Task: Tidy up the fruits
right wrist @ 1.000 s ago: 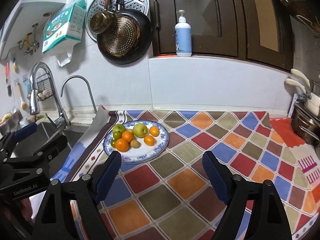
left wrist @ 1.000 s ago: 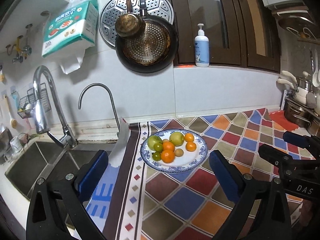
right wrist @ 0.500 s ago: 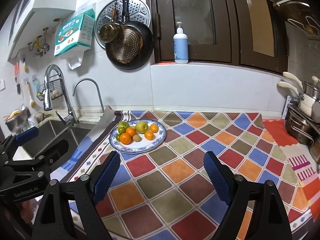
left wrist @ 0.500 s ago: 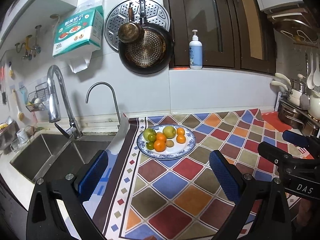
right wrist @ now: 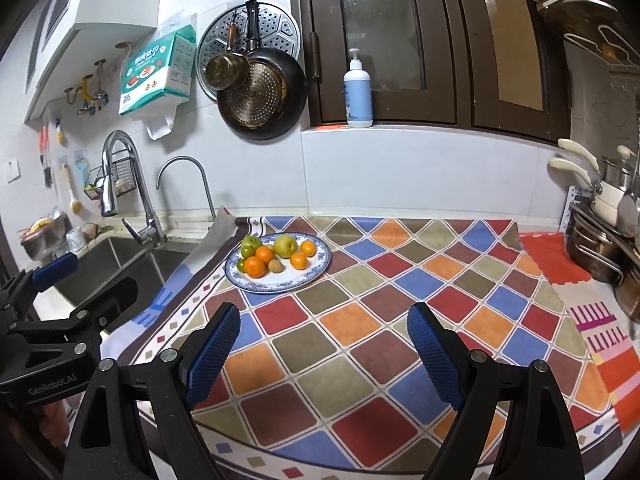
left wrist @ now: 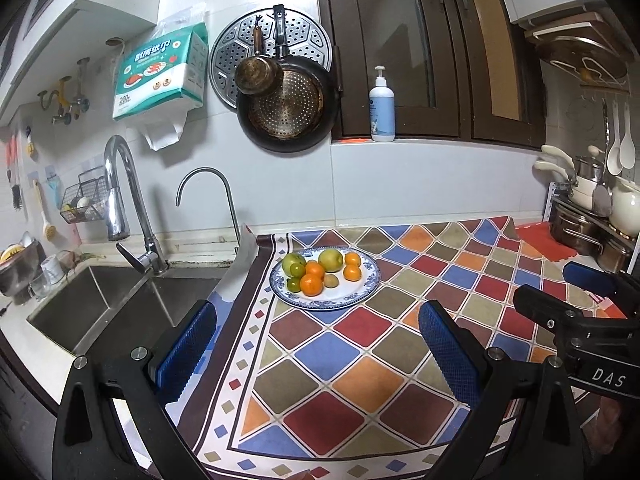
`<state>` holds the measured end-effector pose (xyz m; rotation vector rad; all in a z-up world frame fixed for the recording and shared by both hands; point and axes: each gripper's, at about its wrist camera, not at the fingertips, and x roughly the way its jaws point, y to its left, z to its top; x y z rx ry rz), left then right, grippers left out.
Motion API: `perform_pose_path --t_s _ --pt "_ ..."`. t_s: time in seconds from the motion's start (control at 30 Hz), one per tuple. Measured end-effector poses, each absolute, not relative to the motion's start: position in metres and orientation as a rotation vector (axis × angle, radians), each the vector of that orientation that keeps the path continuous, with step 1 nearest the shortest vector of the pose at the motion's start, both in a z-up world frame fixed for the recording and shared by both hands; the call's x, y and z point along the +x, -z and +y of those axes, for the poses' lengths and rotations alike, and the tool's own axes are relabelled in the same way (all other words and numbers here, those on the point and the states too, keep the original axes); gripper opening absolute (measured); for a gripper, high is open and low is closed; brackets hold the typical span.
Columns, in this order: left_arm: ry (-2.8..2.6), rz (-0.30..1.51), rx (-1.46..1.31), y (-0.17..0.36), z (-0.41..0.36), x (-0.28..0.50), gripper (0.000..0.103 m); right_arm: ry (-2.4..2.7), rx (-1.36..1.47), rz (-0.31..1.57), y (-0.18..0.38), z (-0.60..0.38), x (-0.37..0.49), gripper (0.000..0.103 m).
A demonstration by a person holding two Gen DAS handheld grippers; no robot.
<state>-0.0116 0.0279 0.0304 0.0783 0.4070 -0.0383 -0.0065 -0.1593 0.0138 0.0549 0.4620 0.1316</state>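
A blue-rimmed white plate (left wrist: 360, 292) (right wrist: 316, 268) rests on the chequered cloth (left wrist: 360, 352) near the sink. It holds several fruits: oranges (left wrist: 311, 284) (right wrist: 255, 267), green apples (left wrist: 331, 260) (right wrist: 286, 245), small green limes (left wrist: 297, 269) and a kiwi (left wrist: 331, 280) (right wrist: 276, 267). My left gripper (left wrist: 320, 348) hangs open well in front of the plate, with nothing between its blue pads. Over the cloth's middle my right gripper (right wrist: 324, 344) is open and empty too, the plate lying ahead to its left. Each gripper shows at the edge of the other's view.
A steel sink (left wrist: 120, 300) with two taps (left wrist: 124, 200) lies left of the cloth. Pans (left wrist: 286, 112) and a tissue pack (left wrist: 160, 76) hang on the wall. A soap bottle (left wrist: 382, 108) stands on the ledge. Pots (left wrist: 588, 216) crowd the right end.
Both grippers have drawn back from the plate, which now looks smaller and farther; more of the cloth's front edge shows. Both stay open.
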Motion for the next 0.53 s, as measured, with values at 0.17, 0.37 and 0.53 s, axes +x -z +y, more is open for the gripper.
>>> perform_pose_path --t_s 0.17,0.37,0.53 --pt "0.040 0.414 0.075 -0.030 0.025 -0.015 0.103 -0.134 0.053 0.458 -0.015 -0.163 -0.012 0.086" --pt "0.043 0.421 0.073 -0.029 0.023 -0.017 0.103 -0.131 0.054 0.455 -0.014 -0.166 -0.017 0.086" --pt "0.044 0.424 0.073 -0.029 0.022 -0.018 0.103 -0.133 0.055 0.457 -0.014 -0.167 -0.018 0.086"
